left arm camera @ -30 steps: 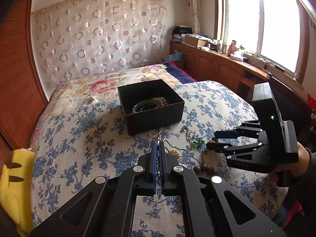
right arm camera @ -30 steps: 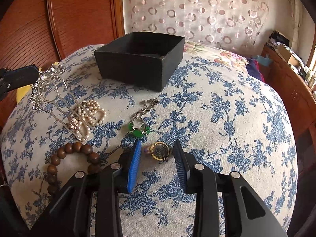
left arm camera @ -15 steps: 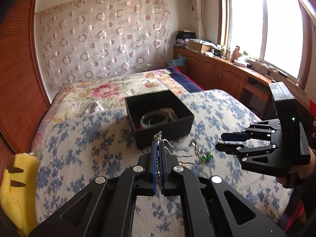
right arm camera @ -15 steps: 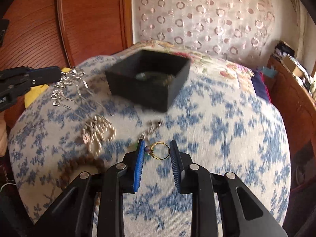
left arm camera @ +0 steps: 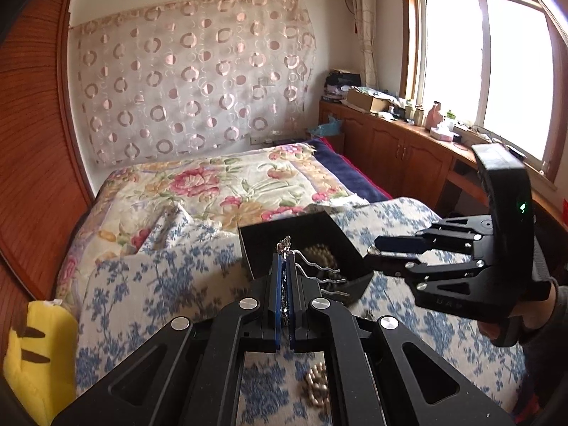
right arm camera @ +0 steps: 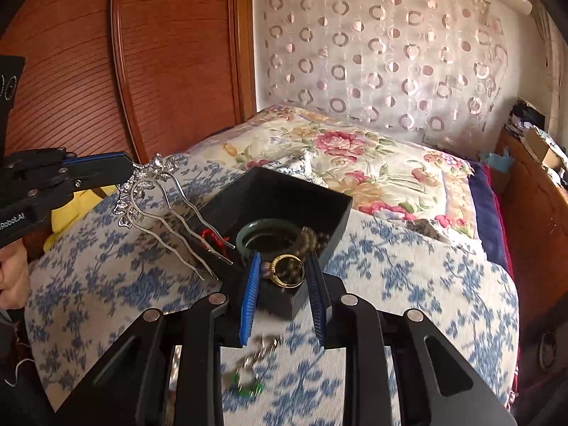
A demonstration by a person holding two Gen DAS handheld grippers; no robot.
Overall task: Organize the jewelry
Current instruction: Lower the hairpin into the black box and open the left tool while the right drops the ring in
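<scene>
Left wrist view: the left gripper [left arm camera: 284,266] has its jaws clenched on a silver hair comb [left arm camera: 316,273], whose wavy prongs reach over the near edge of the black box [left arm camera: 355,252] on the bed [left arm camera: 159,284]. The right gripper [left arm camera: 387,254] hovers just right of the box.

Right wrist view: the right gripper [right arm camera: 284,280] grasps a gold ring [right arm camera: 287,269] above the box's [right arm camera: 319,198] near corner. A green bangle [right arm camera: 266,234] lies inside the box; a blurred green pendant [right arm camera: 248,387] lies on the bed in front of it.

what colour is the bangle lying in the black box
Dark green; the bangle shows best in the right wrist view, inside the black box.
</scene>
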